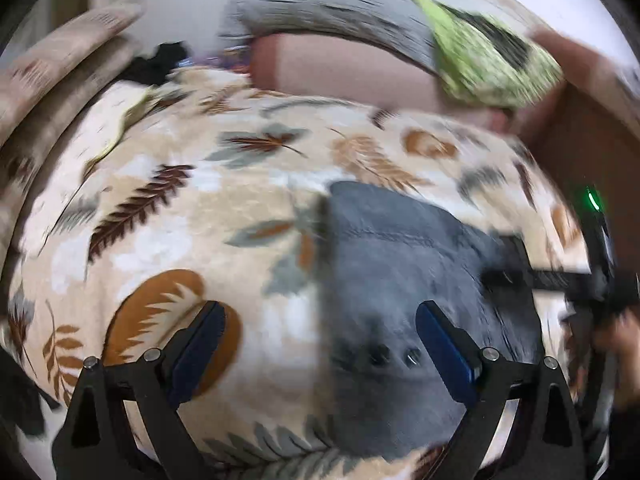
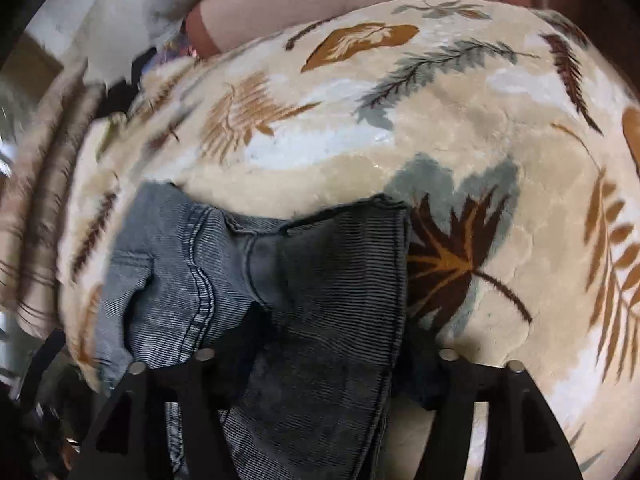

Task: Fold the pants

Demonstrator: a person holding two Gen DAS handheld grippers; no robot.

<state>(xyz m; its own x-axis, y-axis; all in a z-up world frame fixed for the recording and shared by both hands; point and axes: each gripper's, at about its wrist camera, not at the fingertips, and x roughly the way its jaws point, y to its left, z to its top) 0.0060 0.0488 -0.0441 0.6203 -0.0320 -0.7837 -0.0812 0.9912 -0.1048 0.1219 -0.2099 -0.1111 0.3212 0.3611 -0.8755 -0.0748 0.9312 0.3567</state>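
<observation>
Pants (image 2: 280,300): grey-blue denim, lying bunched on the leaf-patterned blanket (image 2: 460,152) that covers the whole work surface. In the right wrist view the cloth fills the space directly under and ahead of the right gripper (image 2: 320,364), a darker ribbed panel lying over a paler seamed one, with the hem edge just beyond the fingers. The fingertips are buried under the fabric, so it cannot be told whether they stand apart around the cloth or already pinch it.

In the left wrist view, which is motion-blurred, the pants (image 1: 400,280) lie ahead of and to the right of the left gripper (image 1: 320,344). Its jaws are spread wide and empty; the right blue pad (image 1: 444,352) hangs above denim, the left one above bare blanket. The right gripper (image 1: 560,276) shows at the far right edge of the garment.

Doing the step well (judgement): the garment seems only partly folded, with layers crooked. The right gripper should take both layers near the hem, not the top panel alone, so the fold does not slide apart. The left gripper should shift right onto the opposite edge before any lift, then both should carry the cloth level and lay the edges flush. The plush blanket may drag on the denim.

A pink pillow (image 1: 340,68) and a green cloth (image 1: 488,64) lie well beyond both grippers.
</observation>
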